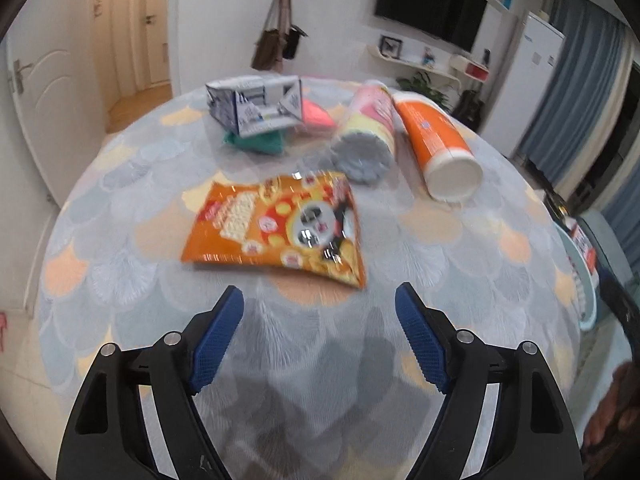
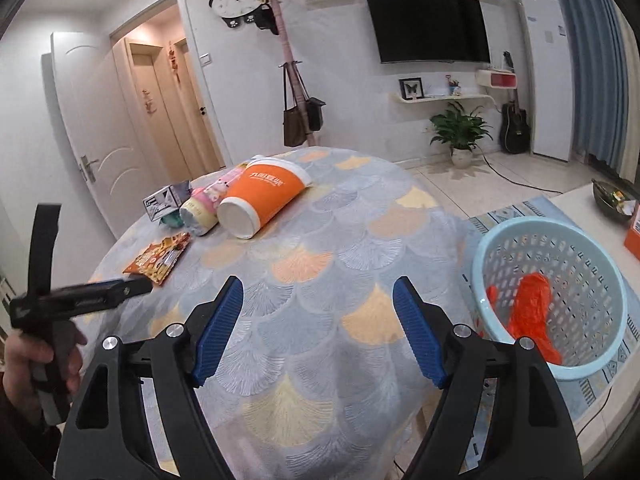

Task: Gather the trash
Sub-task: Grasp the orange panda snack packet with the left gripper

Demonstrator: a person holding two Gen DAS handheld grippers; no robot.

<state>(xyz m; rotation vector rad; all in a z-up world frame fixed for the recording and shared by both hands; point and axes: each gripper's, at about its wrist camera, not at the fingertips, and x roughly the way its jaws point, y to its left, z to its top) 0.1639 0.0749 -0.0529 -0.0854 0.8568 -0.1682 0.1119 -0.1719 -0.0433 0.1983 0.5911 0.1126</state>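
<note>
Jaws spread and empty on both grippers, left gripper (image 1: 319, 334) lined up on snack bag (image 1: 276, 228), next close on it and carry to basket (image 2: 492, 256)

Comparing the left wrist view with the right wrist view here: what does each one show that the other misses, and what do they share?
Only the left wrist view shows the pink cloth behind the carton and the left claw open over the tablecloth.

Only the right wrist view shows the whole blue basket beside the table with the red bag in it, the open right claw, and the hand holding the other tool.

Both show the snack bag, the orange cup, the pink and yellow cup, the carton and the green cloth.
</note>
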